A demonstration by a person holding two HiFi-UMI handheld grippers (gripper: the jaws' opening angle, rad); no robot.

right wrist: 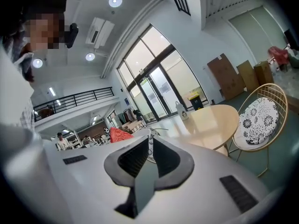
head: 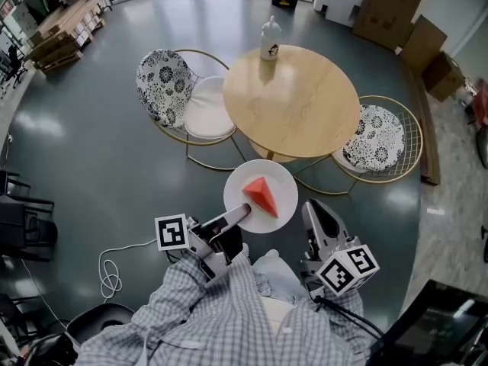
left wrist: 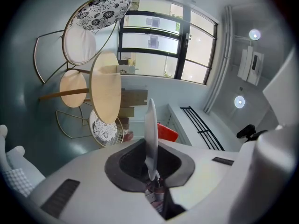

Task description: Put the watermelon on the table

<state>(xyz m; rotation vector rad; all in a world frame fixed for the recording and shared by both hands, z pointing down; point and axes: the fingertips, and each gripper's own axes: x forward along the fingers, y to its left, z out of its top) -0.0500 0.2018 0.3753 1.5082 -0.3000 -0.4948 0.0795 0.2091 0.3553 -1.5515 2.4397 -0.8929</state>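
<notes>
1. The dark grey floor fills most of the head view, with cardboard boxes at the upper right edge.
2. A round wooden table stands in the upper middle of the frame.
3. Two wire-framed chairs flank it. The left chair has a patterned back cushion and a white seat pad. The right chair has a patterned cushion and sits lower in the frame.
4. The person's checked shirt covers the bottom centre.
5. A white plate sits just below the table's lower edge in the frame, clear of the tabletop. It is carried by its lower-left rim.
6. The left gripper reaches up from the lower centre and pinches that rim. In the left gripper view the plate stands edge-on between the dark pads.
7. The right gripper is at the lower right of the plate, just beside it and not touching. In the right gripper view its jaws stand slightly apart, with only a thin slit of background and nothing between them.
8. The watermelon, a red wedge, lies near the middle of the plate, not on the table.
9. A white bottle stands upright at the table's top edge.
10. A thin white cable loops on the floor at the lower left.
</notes>
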